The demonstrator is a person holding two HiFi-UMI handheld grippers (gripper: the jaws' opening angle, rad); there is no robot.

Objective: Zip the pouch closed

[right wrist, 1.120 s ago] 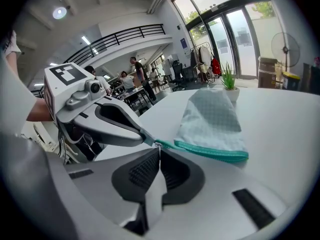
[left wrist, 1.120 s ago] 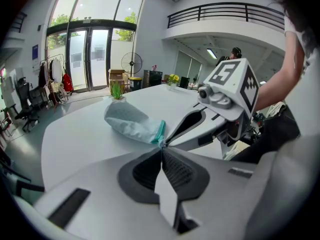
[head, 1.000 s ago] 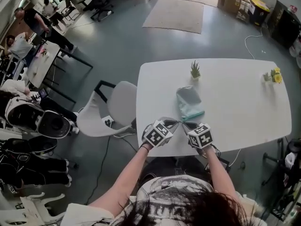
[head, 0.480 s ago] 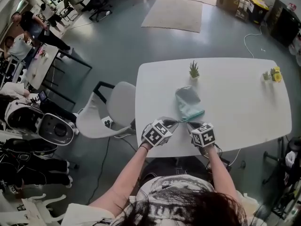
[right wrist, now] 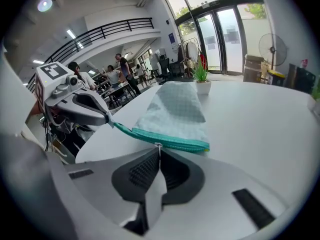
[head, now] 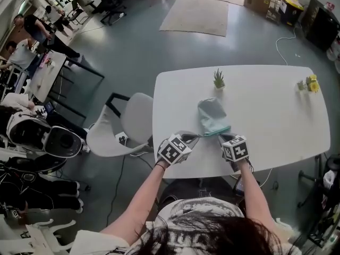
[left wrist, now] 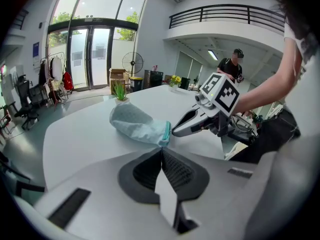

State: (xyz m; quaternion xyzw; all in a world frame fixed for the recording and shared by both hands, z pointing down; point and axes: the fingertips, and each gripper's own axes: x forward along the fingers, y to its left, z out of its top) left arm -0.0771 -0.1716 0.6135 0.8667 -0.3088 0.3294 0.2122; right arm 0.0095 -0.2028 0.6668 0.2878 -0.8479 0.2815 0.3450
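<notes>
Right now your left gripper [left wrist: 161, 149] is clamped on the teal pouch's [head: 211, 116] near corner. Your right gripper [right wrist: 159, 147] pinches its zipper pull [right wrist: 158, 144]. The pouch lies on the white table [head: 271, 110], at one o'clock from left, eleven from right.

One pouch [head: 212, 116], two claws [head: 197, 137] [head: 222, 137], two plants [head: 219, 79] [head: 310, 85]

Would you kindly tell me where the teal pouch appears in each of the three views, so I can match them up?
Head view: the pouch lies just right of centre.
Left gripper view: the pouch is left of centre, directly beyond the jaws.
Right gripper view: the pouch is at centre, running away from the jaws.
Shared landmark: the small potted plant beyond the pouch, visible in all three.
</notes>
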